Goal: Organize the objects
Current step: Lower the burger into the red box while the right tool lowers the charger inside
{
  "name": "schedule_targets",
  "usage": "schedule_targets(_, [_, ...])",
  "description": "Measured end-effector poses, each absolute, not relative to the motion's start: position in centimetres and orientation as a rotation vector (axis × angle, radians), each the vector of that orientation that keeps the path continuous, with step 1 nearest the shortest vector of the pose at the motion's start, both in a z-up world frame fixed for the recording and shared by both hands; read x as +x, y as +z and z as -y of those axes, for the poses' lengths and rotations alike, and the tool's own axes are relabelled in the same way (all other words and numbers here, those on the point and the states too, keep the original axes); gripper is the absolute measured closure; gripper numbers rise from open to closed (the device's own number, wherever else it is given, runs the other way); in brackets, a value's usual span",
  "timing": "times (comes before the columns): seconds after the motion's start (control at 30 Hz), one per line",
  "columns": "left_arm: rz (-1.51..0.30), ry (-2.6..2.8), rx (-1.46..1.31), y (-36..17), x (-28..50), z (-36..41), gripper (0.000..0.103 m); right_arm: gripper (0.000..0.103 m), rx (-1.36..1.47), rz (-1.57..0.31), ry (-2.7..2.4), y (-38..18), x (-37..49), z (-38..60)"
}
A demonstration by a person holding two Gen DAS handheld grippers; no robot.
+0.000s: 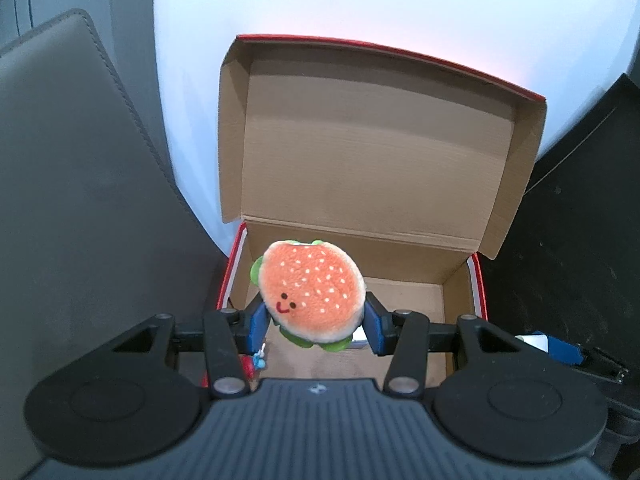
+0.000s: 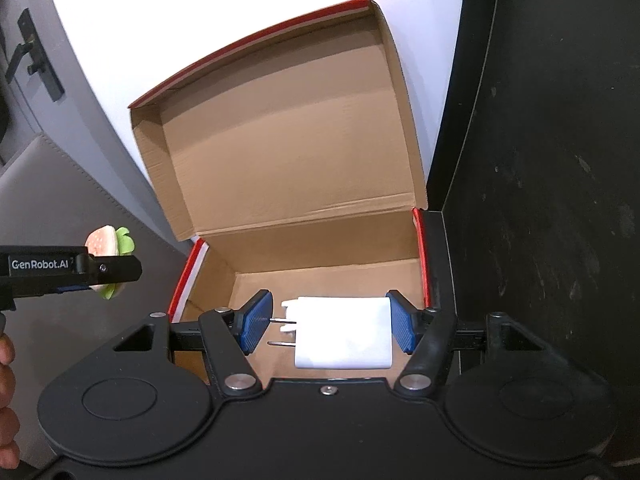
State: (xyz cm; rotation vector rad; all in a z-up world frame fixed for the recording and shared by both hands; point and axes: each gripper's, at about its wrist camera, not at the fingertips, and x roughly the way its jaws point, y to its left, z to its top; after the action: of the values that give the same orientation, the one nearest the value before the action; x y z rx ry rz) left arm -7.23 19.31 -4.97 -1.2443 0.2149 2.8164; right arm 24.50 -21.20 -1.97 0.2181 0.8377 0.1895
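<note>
An open cardboard box [image 1: 400, 280] with red outer walls sits with its lid [image 2: 288, 136] raised. The left gripper [image 1: 316, 322] clamps a plush hamburger [image 1: 312, 290] over the box's near left corner. The right gripper [image 2: 328, 322] clamps a white plug-in charger [image 2: 344, 332], prongs pointing left, over the box's near edge.

The burger plush [image 1: 310, 294] has an orange bun dotted with white seeds, a red smile with two dark eyes, green lettuce frills and a pale cream rim. The cardboard box [image 2: 288, 168] is plain brown inside, with red outer edges bearing a white stripe. The charger [image 2: 344, 332] is white with metal prongs. Both grippers' pads [image 2: 256, 326] are blue on black frames. The chair [image 1: 80, 200] is grey.
</note>
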Motion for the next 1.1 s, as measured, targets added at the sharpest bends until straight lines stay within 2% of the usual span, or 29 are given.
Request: schedule_targets(1.1, [-0.169, 2.781, -1.528, -15.4, -18.3, -19.3, 0.056, 0.042, 0.179, -0.933, 0.179, -10.5, 33.9, 21.0])
